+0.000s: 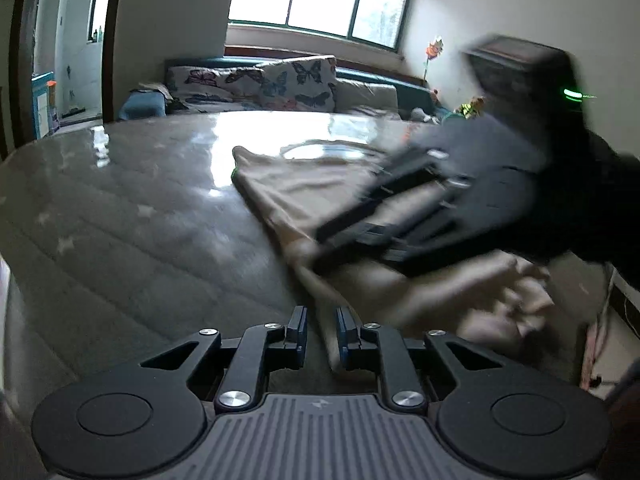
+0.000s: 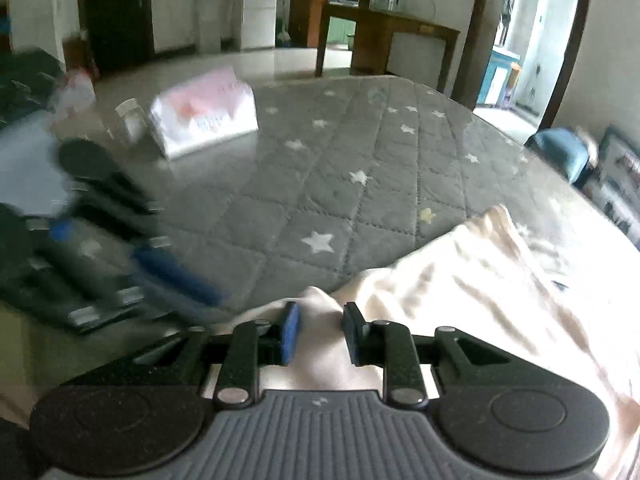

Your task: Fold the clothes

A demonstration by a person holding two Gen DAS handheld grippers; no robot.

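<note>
Both grippers are tipped downward over the grey quilted table cover with white stars (image 2: 320,184), close together at its near edge. The left gripper (image 1: 322,332) has its black fingers with blue pads nearly together, and a thin fold of the pale cream fabric garment (image 1: 304,192) runs up between them, touching the right-hand pad; whether both pads actually press on it I cannot tell. Off to its right, the right gripper (image 1: 360,236) reaches in over the cloth, blurred, angled toward the near left. From the right gripper's (image 2: 318,332) own view, its fingers stand a little apart with a hump of the same cream garment (image 2: 460,280) bulging up between them, cloth lying against both pads. The garment spreads from the near edge toward the far right, rumpled and part lifted. On the far left of the table sit a pink and white tissue pack (image 2: 204,112) and, just beside it, a small white jar (image 2: 130,118)
</note>
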